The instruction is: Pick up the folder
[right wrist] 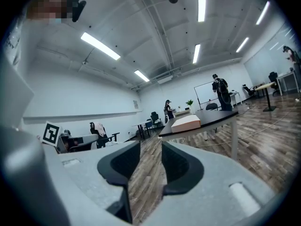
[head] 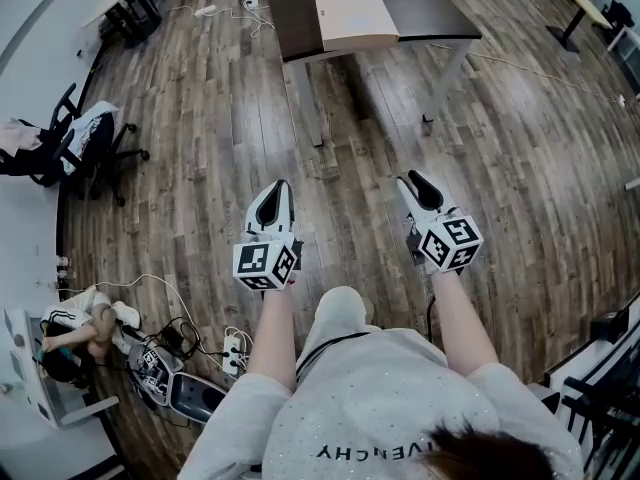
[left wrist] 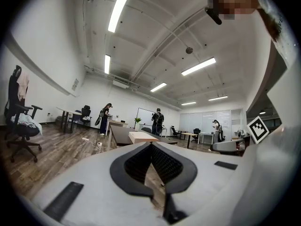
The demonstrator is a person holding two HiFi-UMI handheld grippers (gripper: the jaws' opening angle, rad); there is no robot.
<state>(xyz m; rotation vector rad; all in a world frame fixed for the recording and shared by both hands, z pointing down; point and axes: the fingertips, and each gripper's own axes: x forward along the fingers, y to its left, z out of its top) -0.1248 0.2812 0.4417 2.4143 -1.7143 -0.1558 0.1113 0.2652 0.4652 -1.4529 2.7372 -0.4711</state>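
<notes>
Head view puts the folder (head: 355,18) at the near edge of the surface (head: 440,13), well ahead of both empty grippers, left gripper (head: 279,186) closed and right gripper (head: 413,179) narrowly apart, so step closer, widen the right, and approach the folder's edge level.

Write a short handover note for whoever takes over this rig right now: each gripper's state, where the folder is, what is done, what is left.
Left gripper: jaw tips together, empty.
Right gripper: jaws slightly apart, empty.
Folder: flat at the near edge of the dark table, ahead of both grippers, untouched.
Done: nothing yet; both grippers are over the floor, short of the table.
Left to do: reach the table, grip the folder, lift it.
</notes>
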